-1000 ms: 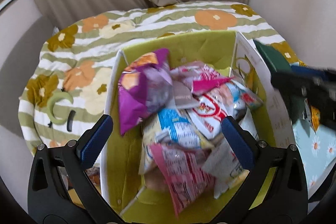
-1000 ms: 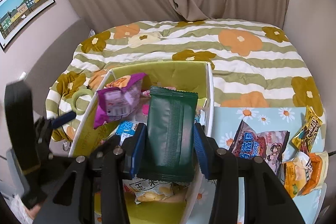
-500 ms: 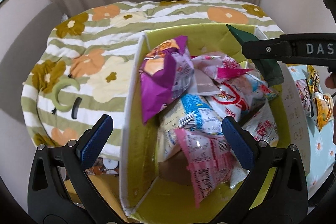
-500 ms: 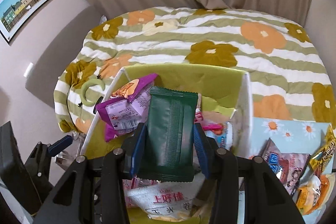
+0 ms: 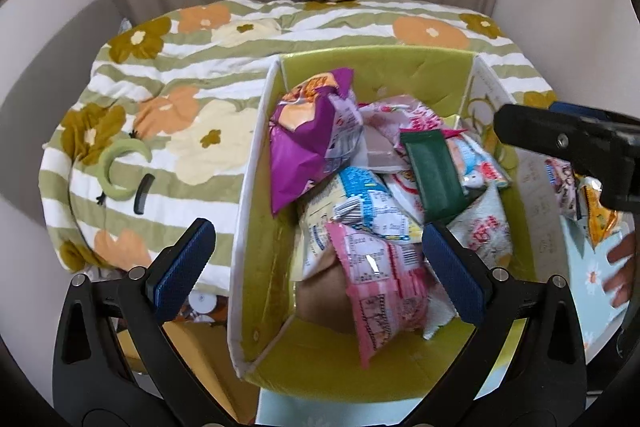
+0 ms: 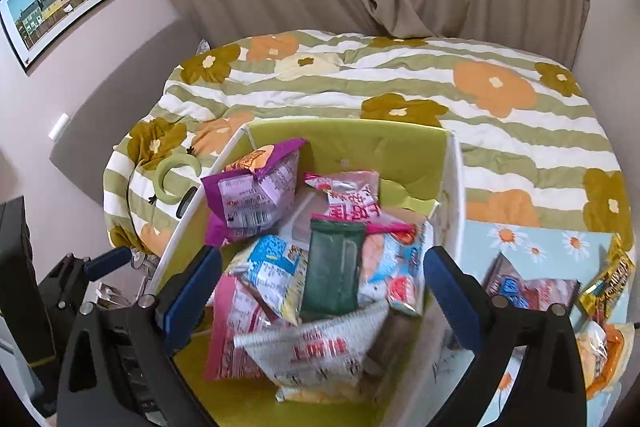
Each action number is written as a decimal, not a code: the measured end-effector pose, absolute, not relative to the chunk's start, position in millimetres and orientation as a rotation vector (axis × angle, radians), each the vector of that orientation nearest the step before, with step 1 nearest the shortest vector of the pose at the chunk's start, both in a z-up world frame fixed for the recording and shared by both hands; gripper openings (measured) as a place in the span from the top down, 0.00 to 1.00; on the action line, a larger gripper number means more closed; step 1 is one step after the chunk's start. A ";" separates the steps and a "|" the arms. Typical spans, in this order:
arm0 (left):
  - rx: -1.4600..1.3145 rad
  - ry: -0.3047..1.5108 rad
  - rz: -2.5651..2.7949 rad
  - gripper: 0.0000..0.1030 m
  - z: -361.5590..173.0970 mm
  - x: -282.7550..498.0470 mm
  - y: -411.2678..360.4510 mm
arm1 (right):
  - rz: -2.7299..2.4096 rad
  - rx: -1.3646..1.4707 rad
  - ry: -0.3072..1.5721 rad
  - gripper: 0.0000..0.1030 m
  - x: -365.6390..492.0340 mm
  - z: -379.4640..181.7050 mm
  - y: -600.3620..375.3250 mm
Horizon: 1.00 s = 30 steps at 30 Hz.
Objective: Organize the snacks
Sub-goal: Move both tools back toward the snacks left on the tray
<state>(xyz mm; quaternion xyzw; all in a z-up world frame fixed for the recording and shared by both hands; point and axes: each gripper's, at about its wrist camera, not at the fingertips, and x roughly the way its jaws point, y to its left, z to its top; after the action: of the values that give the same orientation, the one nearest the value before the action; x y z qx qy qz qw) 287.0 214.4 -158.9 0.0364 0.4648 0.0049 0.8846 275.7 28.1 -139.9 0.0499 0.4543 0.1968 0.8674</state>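
Note:
A yellow-green storage box [image 5: 372,71] [image 6: 352,143] on the bed holds several snack packets. A dark green packet [image 5: 434,173] [image 6: 332,273] lies loose on top of the pile, beside a purple bag [image 5: 312,143] [image 6: 256,195] and a pink packet [image 5: 380,283]. My right gripper [image 6: 322,277] hangs above the box with its jaws opening wide; the green packet lies below and between them, untouched by the pads. My left gripper [image 5: 316,259] stands open over the box's near left wall, holding nothing. The right gripper's black body [image 5: 568,151] shows at the right of the left wrist view.
More snack packets [image 6: 528,291] [image 6: 608,279] lie on a pale blue daisy mat [image 6: 540,243] right of the box. A green crescent ring [image 5: 116,167] and a small black comb [image 5: 144,189] rest on the flowered quilt [image 6: 400,83]. A person's fingers [image 5: 620,267] show at the right edge.
My right gripper, shut on the green packet before, has spread its jaws and the packet has dropped onto the pile in the box. The left gripper's view shifted leftward slightly.

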 end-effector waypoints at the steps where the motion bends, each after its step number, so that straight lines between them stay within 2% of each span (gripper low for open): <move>1: 0.075 0.963 0.006 0.00 -156.4 285.9 212.5 | 0.407 0.111 0.942 0.03 270.5 -135.1 23.3; 9: 0.032 0.926 -0.030 0.01 -127.5 273.0 179.1 | 0.353 0.088 0.883 0.03 235.8 -97.0 -24.3; 16: 0.030 0.899 -0.055 0.00 -111.7 265.2 110.8 | 0.306 0.035 0.827 0.03 205.8 -81.6 -89.2; 23: 0.027 0.889 -0.070 0.00 -105.4 266.8 30.3 | 0.293 0.003 0.855 0.03 193.4 -96.4 -169.9; 30: 0.011 0.934 -0.065 0.00 -121.7 284.1 -41.1 | 0.307 0.009 0.908 0.03 191.5 -125.0 -239.6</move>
<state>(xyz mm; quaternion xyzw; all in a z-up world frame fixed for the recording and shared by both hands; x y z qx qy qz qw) 284.1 -41.1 -121.7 0.0053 0.4501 -0.0313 0.8924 191.5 -239.6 -125.0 0.0044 0.4370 0.1476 0.8873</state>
